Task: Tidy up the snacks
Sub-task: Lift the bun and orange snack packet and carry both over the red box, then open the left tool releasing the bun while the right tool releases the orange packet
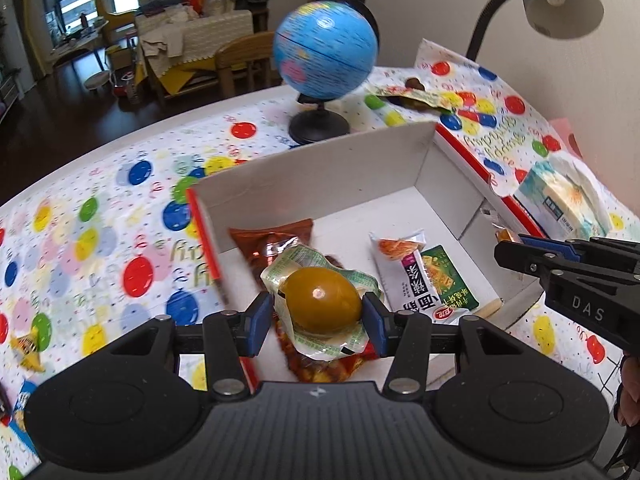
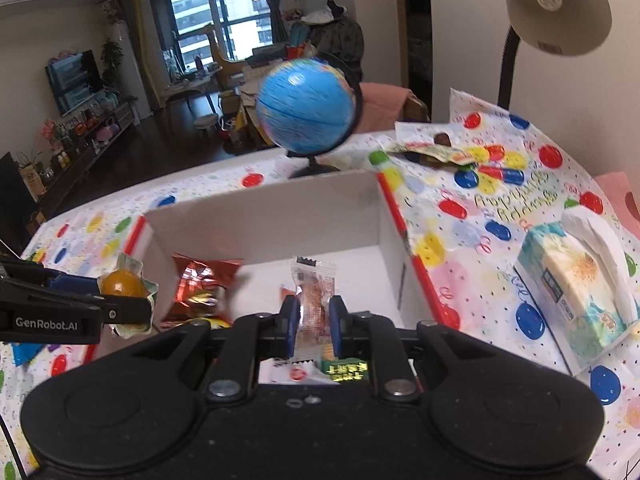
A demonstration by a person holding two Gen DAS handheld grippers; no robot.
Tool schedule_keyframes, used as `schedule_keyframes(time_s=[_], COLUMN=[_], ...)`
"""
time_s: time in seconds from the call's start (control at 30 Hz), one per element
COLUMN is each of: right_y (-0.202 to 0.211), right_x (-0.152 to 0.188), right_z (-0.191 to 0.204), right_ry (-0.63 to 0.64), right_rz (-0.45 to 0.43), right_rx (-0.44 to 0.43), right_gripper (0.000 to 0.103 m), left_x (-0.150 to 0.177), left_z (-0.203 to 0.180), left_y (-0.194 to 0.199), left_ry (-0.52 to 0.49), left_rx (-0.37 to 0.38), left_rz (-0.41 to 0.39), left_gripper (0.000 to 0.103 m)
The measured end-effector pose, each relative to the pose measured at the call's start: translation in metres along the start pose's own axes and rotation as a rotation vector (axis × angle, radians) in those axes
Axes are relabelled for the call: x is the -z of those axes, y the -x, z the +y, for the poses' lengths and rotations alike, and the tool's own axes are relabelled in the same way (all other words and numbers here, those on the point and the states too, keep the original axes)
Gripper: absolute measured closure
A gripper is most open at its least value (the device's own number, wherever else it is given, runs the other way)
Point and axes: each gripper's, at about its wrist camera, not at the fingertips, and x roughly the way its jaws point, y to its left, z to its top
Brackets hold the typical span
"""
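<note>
A white cardboard box (image 1: 320, 176) with red edges stands on the table and holds several snack packets, among them a red foil packet (image 1: 272, 240) and a white-and-green packet (image 1: 420, 280). My left gripper (image 1: 318, 320) is shut on a yellow egg in a green-printed wrapper (image 1: 322, 300), above the box's near left part; it also shows in the right wrist view (image 2: 120, 286). My right gripper (image 2: 314, 322) is shut on a small clear packet with an orange snack (image 2: 314, 300), held above the box (image 2: 264, 216). The right gripper also shows at the box's right side (image 1: 516, 254).
A blue globe (image 1: 326, 50) on a black stand is behind the box. A tissue pack (image 2: 576, 292) lies right of it. A desk lamp (image 2: 558, 6) hangs over the back right. Loose wrappers (image 1: 412, 96) lie at the far right. A balloon-print cloth (image 1: 100, 220) covers the table.
</note>
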Motion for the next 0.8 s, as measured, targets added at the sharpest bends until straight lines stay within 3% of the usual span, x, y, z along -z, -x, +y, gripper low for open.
schedule_keyframes(time_s=[0.47, 0.8], right_y=[-0.040, -0.048], right_x=[0.009, 0.011], right_z=[-0.017, -0.014], right_ry=[-0.009, -0.008], right_rz=[0.093, 0.111], right_rx=[-0.003, -0.007], right_gripper=[0.088, 0.086], left_x=[-0.014, -0.016], left_z=[-0.036, -0.052], left_y=[-0.057, -0.077], left_ry=[-0.112, -0.175], left_rx=[0.050, 0.046], left_rz=[0.101, 0.135], left_gripper=[0.055, 0.054])
